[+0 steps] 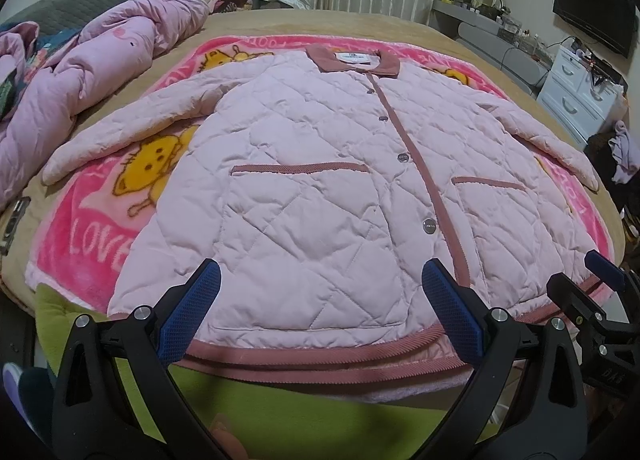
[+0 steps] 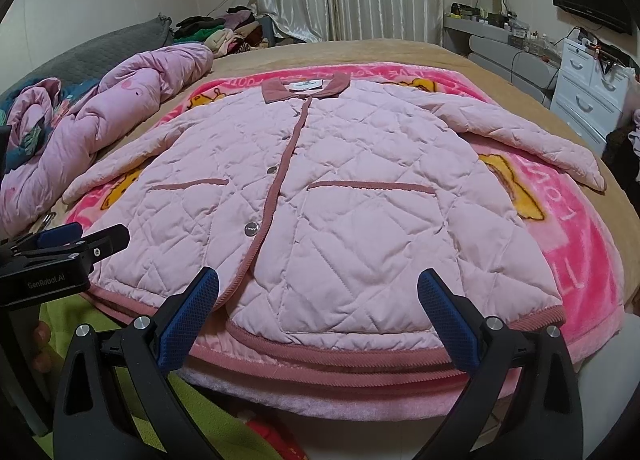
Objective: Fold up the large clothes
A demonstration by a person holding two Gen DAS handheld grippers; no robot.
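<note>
The pale pink quilted jacket with dusty-rose corduroy trim (image 1: 304, 180) lies face up and buttoned on the bright pink cartoon-print fleece blanket (image 1: 92, 236), which is spread over the tan bed (image 1: 328, 22) as a soft working surface. Both sleeves are stretched out to the sides and the collar points away toward the curtains, so the whole shape is flat and ready for a first fold, which I judge has not begun. The hem runs along the near edge of the bed, closest to the person, which is why both tools wait there.

The left gripper (image 1: 320, 308) hovers just above the hem on the jacket's left-hand half as seen from here, its blue pads spread wide with nothing between them. The right gripper (image 2: 318, 312) hangs likewise over the other half of the hem, wide apart and empty. A crumpled pink quilted duvet (image 2: 100, 116) sits pushed off to the far left, apparently to keep the folding area free
</note>
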